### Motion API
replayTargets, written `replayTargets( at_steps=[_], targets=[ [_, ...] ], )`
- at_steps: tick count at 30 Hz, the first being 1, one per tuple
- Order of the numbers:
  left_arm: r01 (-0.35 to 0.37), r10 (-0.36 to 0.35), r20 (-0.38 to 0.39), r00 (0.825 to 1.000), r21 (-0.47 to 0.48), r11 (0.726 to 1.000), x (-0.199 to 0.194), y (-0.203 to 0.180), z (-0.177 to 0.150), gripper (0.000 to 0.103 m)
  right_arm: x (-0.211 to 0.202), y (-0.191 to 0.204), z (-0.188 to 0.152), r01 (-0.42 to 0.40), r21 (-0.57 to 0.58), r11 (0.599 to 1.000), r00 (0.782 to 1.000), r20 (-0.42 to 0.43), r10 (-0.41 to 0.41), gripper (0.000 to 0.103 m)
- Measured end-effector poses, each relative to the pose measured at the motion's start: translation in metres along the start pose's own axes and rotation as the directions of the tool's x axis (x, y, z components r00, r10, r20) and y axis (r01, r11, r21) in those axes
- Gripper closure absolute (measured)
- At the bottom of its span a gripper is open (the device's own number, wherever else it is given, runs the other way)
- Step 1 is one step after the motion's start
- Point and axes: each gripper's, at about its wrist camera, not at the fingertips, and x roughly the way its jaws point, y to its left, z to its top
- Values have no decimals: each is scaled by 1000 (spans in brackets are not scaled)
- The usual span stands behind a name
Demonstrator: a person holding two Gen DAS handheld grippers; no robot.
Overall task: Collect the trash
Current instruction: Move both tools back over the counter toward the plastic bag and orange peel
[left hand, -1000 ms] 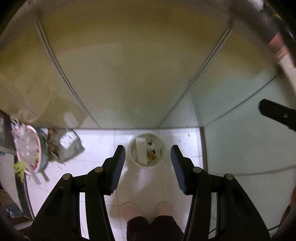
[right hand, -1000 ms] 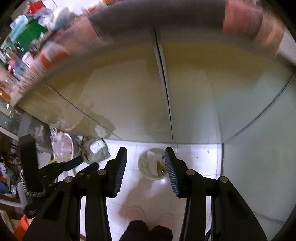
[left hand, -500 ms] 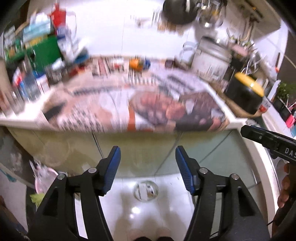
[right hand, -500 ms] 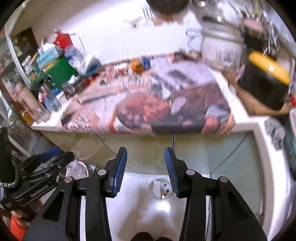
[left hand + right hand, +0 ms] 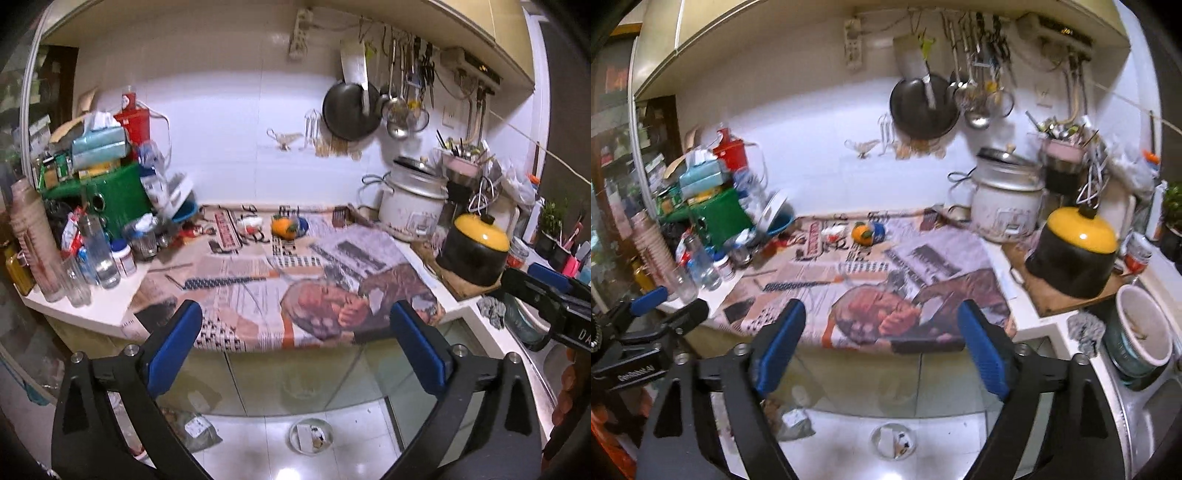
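A small round trash bin (image 5: 311, 436) with scraps inside stands on the white floor tiles below the counter; it also shows in the right wrist view (image 5: 893, 440). On the newspaper-covered counter (image 5: 258, 288) lie an orange and blue wrapper (image 5: 287, 226) and a small white and red scrap (image 5: 249, 222); both show in the right wrist view, the wrapper (image 5: 866, 232) and the scrap (image 5: 833, 232). My left gripper (image 5: 295, 347) is open and empty in front of the counter edge. My right gripper (image 5: 881, 345) is open and empty beside it.
Bottles and glasses (image 5: 99, 254) and a green box (image 5: 110, 199) crowd the counter's left. A rice cooker (image 5: 412, 206) and a black pot with yellow lid (image 5: 474, 249) stand at the right. A bowl (image 5: 1141, 332) sits by the sink. A bag (image 5: 197, 432) lies on the floor.
Both grippers have tilted up from the floor and bin to face the counter, and their jaws have opened wider. The bin now sits low in both views.
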Motion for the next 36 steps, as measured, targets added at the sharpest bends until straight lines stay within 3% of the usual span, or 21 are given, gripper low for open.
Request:
replayTargets(
  at_steps=[9,17,22,27,36],
  targets=[
    [-18,19,30,999,-6,1000,31,5,27,1,26,-2,22,-14,-12,1000,1000,13,14,19],
    [-81,82,30,996,-38,996,102,3,68,1,89,-27,59,-73,-35,997,997,10,73,19],
    [-120,119,-13,993,-119,986,153,4,95,1,134,-50,93,-111,-68,991,994,-16,110,19],
    [-202,194,-59,979,-192,960,199,10,109,1,182,-66,107,-155,-93,983,986,-69,149,19],
    [-300,281,-124,952,-189,935,249,41,123,1,261,-67,122,-195,-46,980,966,-181,184,19]
  ],
)
